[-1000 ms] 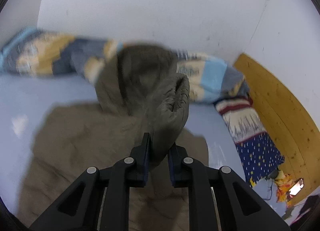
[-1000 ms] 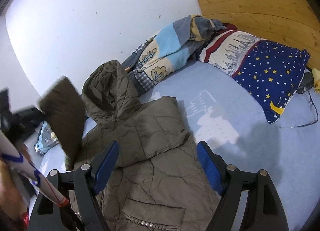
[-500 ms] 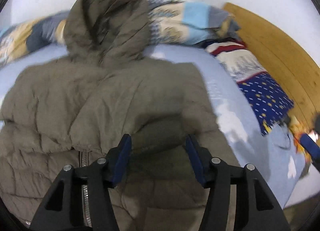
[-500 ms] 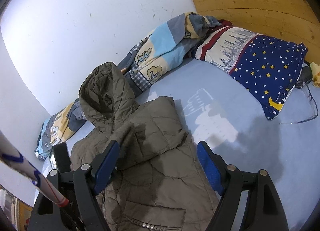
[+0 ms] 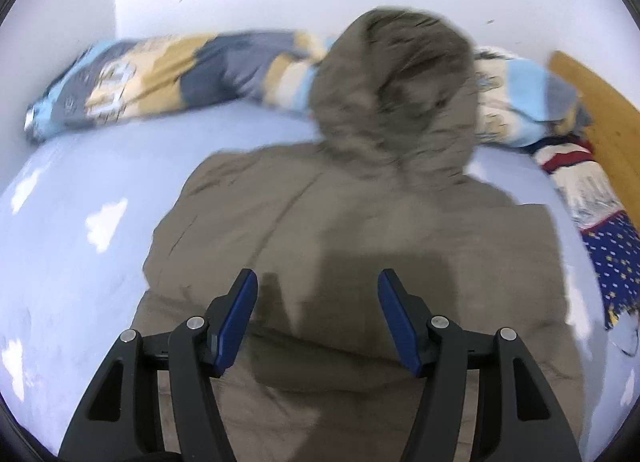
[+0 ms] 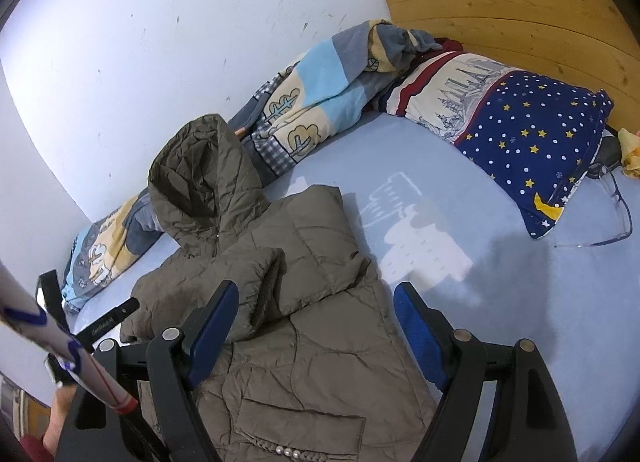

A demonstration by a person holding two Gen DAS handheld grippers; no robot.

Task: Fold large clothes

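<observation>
An olive quilted hooded jacket (image 5: 360, 229) lies flat on the light blue bed sheet (image 5: 80, 229), hood (image 5: 396, 81) toward the wall. It also shows in the right wrist view (image 6: 304, 302), with one sleeve (image 6: 248, 286) folded across its chest. My left gripper (image 5: 318, 314) is open and empty, just above the jacket's middle. My right gripper (image 6: 316, 326) is open and empty, over the jacket's lower half. The left view is motion-blurred.
A patchwork blanket (image 6: 320, 101) is bunched along the white wall. A starry blue pillow (image 6: 532, 133) lies by the wooden headboard (image 6: 520, 13). Glasses (image 6: 616, 205) lie on the sheet beside it. A white rod (image 6: 60, 346) crosses the right view's left edge.
My left gripper let go of the jacket sleeve, opened, and swung left over the jacket. The sleeve now lies folded across the chest. The right gripper stayed open and still.
</observation>
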